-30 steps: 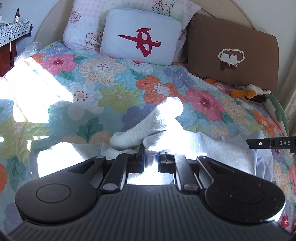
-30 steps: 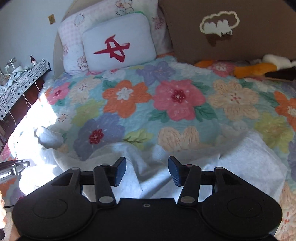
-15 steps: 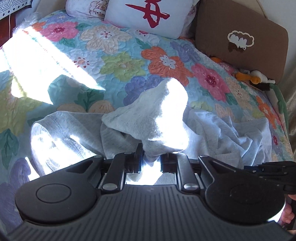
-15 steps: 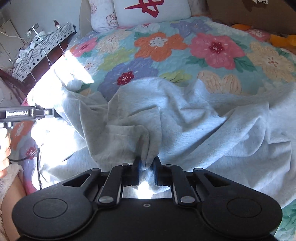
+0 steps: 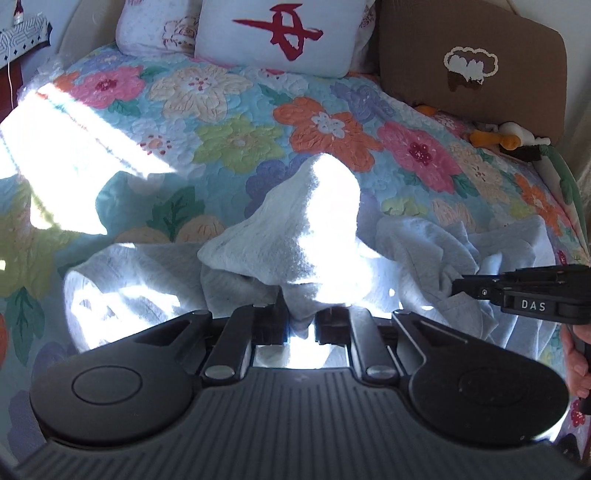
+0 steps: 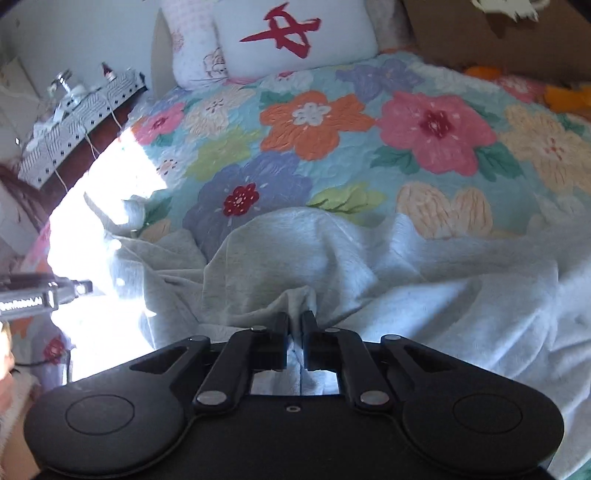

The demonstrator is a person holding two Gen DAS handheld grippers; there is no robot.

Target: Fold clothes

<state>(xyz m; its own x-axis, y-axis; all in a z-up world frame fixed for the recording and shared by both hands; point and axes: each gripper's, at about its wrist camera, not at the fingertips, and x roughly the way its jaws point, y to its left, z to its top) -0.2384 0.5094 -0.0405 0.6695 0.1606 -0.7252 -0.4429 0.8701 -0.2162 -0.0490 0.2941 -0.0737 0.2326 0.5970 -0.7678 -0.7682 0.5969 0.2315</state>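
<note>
A light grey garment [image 5: 295, 236] lies crumpled on the near part of the floral quilt [image 5: 236, 140]. A sunlit flap of it stands up in front of my left gripper [image 5: 300, 314]. That gripper's jaws are closing, and cloth is pinched between the pads. In the right wrist view the same garment [image 6: 406, 280] spreads wide. My right gripper [image 6: 295, 317] is closing its jaws on a bunched fold of the garment. The right gripper [image 5: 458, 286] also shows at the right edge of the left wrist view, with its tip at the cloth. The left gripper [image 6: 85, 286] shows at the left edge of the right wrist view.
A white pillow with a red mark [image 5: 280, 33], a pink-patterned pillow [image 5: 155, 26] and a brown cushion [image 5: 469, 66] line the head of the bed. A plush toy [image 5: 498, 138] lies at the far right. A side table with small items [image 6: 74, 110] stands to the left of the bed.
The right gripper came down from above the quilt onto the garment and its jaws closed on a fold. The left gripper kept its hold on the cloth, and the flap in front of it stands higher.
</note>
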